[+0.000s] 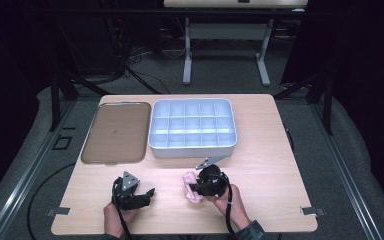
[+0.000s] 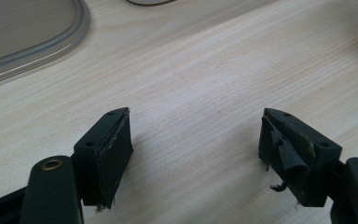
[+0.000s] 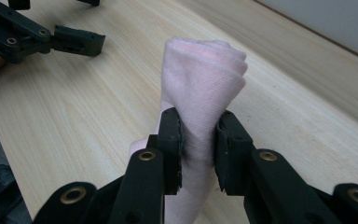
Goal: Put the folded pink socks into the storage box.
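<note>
A folded pale pink cloth (image 3: 203, 84) is pinched between the jaws of my right gripper (image 3: 198, 140), which is shut on it; the cloth's rolled end stands up past the fingertips. From above, the pink cloth (image 1: 190, 187) and the right gripper (image 1: 195, 189) sit at the table's front centre. My left gripper (image 1: 147, 194) rests at the front left, held by a hand. Its jaws stand wide apart over bare wood, so the left gripper (image 2: 196, 135) is open and holds nothing.
A white tray (image 1: 193, 148) with several compartments stands at the back centre of the wooden table (image 1: 270, 170). A flat brown-grey tray (image 1: 115, 132) lies to its left; that tray's rim (image 2: 37, 49) appears in the left gripper view. Another table stands farther back.
</note>
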The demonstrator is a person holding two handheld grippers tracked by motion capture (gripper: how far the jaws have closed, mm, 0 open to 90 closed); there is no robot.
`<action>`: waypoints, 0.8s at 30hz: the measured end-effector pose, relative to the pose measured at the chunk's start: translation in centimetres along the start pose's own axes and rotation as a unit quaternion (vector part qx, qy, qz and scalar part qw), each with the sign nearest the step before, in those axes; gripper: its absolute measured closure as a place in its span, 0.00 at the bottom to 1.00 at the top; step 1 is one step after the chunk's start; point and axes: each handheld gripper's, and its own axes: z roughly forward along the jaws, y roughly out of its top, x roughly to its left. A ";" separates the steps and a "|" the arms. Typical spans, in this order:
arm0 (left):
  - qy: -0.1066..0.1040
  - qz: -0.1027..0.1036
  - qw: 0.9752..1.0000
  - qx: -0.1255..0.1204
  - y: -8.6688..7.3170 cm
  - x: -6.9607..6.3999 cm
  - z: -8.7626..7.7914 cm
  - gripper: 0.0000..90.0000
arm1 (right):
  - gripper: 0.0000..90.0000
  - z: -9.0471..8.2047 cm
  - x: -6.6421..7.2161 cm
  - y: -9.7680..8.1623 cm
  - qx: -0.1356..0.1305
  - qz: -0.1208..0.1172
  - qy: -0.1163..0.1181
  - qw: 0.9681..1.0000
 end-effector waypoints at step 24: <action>0.002 0.004 1.000 0.020 0.2 0.0 0.3 0.05 | 0.82 -3.6 -2.0 0.0 -0.043 0.020 -0.036 0.998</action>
